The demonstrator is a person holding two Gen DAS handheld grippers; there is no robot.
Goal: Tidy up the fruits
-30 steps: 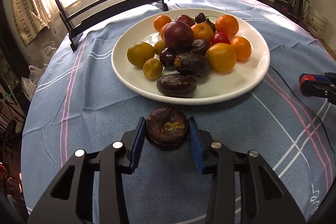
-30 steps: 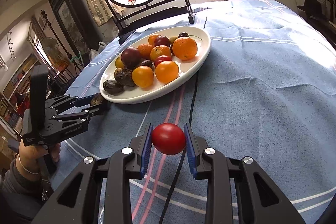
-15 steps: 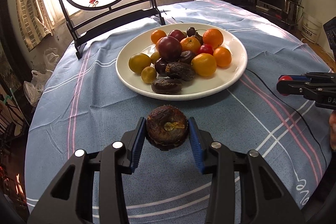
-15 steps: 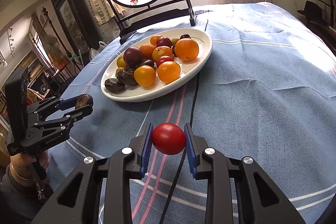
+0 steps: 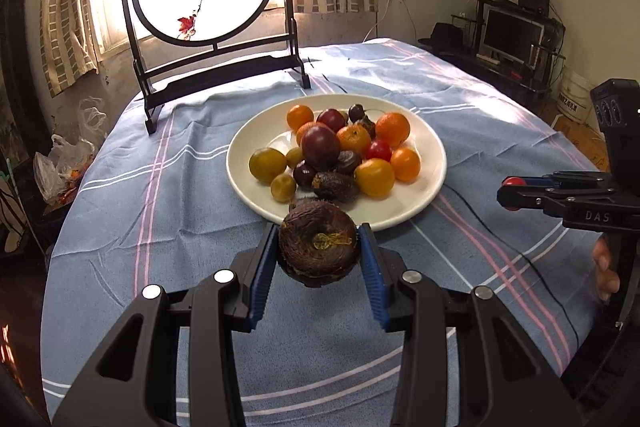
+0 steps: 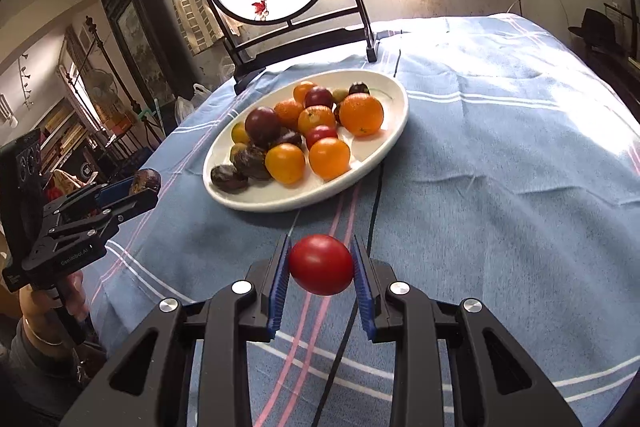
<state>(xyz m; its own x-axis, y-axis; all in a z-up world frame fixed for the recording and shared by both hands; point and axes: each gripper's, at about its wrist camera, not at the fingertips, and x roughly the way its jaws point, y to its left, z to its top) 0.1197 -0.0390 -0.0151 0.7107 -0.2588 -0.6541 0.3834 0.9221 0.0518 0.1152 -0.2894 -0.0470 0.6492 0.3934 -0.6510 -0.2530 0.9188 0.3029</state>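
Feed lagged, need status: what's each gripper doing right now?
Left gripper: closed on the wrinkled dark fruit.
Right gripper: closed on the red tomato.

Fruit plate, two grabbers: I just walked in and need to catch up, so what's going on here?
A person holds a gripper in each hand above the blue-clothed table. The left gripper is shut on a wrinkled dark fruit; the right gripper is shut on a red tomato. Both hover short of the white plate, which is already piled with orange, yellow and dark fruits. Neither held fruit is on it yet.

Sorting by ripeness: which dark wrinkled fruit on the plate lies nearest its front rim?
The flat dark fruit lying alone at the plate edge; the other wrinkled one sits behind it.
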